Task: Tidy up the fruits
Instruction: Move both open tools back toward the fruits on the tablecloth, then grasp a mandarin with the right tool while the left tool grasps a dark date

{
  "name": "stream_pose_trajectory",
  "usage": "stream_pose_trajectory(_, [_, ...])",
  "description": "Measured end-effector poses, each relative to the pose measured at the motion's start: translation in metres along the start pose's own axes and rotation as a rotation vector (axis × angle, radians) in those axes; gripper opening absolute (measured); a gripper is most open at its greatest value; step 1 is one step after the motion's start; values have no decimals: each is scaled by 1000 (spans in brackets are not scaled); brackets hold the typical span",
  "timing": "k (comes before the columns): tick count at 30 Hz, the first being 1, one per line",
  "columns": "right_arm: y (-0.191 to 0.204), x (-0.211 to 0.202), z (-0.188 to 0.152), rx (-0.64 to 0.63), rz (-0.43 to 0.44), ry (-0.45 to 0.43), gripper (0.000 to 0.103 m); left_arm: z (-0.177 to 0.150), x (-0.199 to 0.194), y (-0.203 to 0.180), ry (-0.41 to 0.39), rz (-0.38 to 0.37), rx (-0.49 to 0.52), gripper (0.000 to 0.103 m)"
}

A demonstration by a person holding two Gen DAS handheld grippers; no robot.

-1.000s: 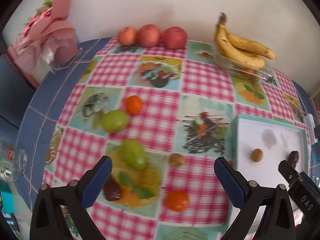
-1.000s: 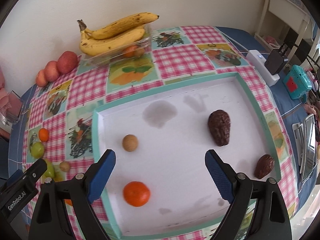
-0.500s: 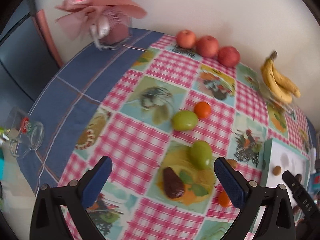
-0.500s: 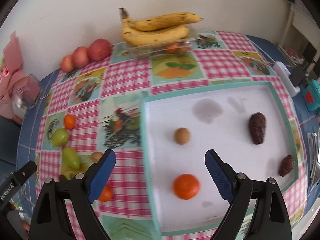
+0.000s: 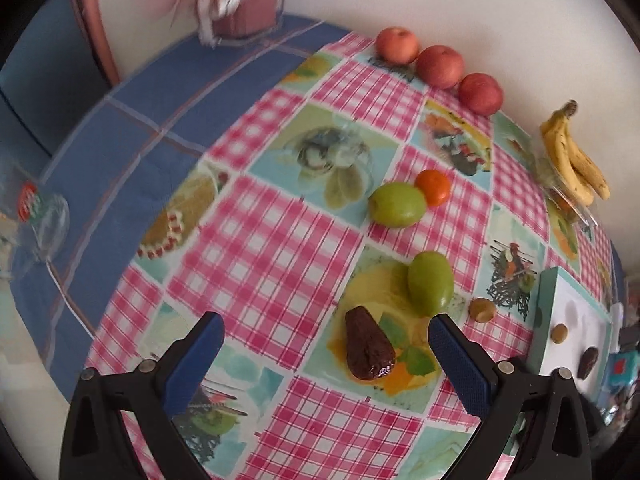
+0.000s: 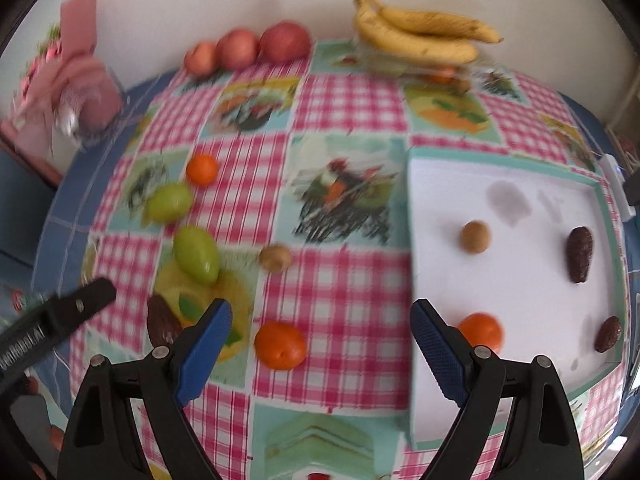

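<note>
Both claws empty, reaching toward the loose fruit beside the tray

The left gripper [image 5: 326,344] and right gripper [image 6: 322,330] gape wide; the dark brown fruit [image 5: 368,346] lies left of the white tray [image 6: 520,280], so the left should centre over it before closing gently.

tray [image 6: 416,240] right of loose fruit | apples [image 6: 240,49], bananas [image 6: 420,36] behind

Both tongs, left [image 5: 326,354] and right [image 6: 320,338], seemingly gape empty.
</note>
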State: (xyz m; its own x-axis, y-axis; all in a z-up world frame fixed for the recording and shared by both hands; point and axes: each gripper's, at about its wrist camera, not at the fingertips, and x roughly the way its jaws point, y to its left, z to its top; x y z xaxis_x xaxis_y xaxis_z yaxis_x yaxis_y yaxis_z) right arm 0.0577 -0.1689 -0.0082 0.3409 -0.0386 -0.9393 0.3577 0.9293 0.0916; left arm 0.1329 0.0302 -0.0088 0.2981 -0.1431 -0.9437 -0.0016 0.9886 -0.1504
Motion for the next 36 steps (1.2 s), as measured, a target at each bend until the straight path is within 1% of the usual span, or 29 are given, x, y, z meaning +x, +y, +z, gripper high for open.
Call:
stream_pose_trajectory(5, [9,22,-9,-28,-3,63,89,-4,17,5,41,12,-23,102])
stream_pose_trajectory(9, [10,30,-13,-32,-16,87,80,-6,29,5,77,-3,-29,100])
stream_pose_trajectory(12, [9,36,-14,-27,-16,104,79,-7,34,2,92,-7,-21,94])
stream_pose_trajectory(14, [8,38,-16,-25,-19,112,75,-8,36,2,104,-15,-26,87])
stream_pose_trajectory(15, [9,38,-16,-25,-14,114,74,-9,37,2,111,-22,-32,85])
stream_pose_trajectory(17, [10,39,-17,-30,-5,113,68,-10,40,2,129,-44,-45,80])
stream_pose_trajectory(18, [10,39,-17,-30,8,113,62,-9,42,0,135,-54,-51,80])
stream_pose_trajectory(19, [12,39,-17,-31,17,115,59,-10,43,-1,142,-65,-55,78])
stream_pose_trajectory(20, [13,39,-17,-35,21,116,57,-11,43,-2,147,-73,-54,73])
stream_pose_trajectory(21, [14,38,-18,-41,23,116,54,-12,44,-4,153,-79,-52,70])
stream_pose_trajectory(23, [15,38,-18,-41,39,118,47,-14,45,-6,164,-97,-48,59])
stream_pose_trajectory(24, [16,37,-17,-39,52,120,43,-15,46,-7,170,-112,-49,56])
stream_pose_trajectory(25, [17,36,-16,-40,61,119,39,-16,46,-9,176,-128,-50,48])
stream_pose_trajectory(26, [17,35,-16,-40,66,116,37,-16,46,-10,178,-141,-49,39])
stream_pose_trajectory(27, [18,35,-13,-39,65,112,37,-16,45,-12,176,-147,-46,35])
stream_pose_trajectory(30, [19,29,-9,-37,71,96,37,-15,40,-15,156,-140,-35,34])
stream_pose_trajectory(36, [11,6,1,-14,87,32,37,-7,19,-19,94,-167,-29,34])
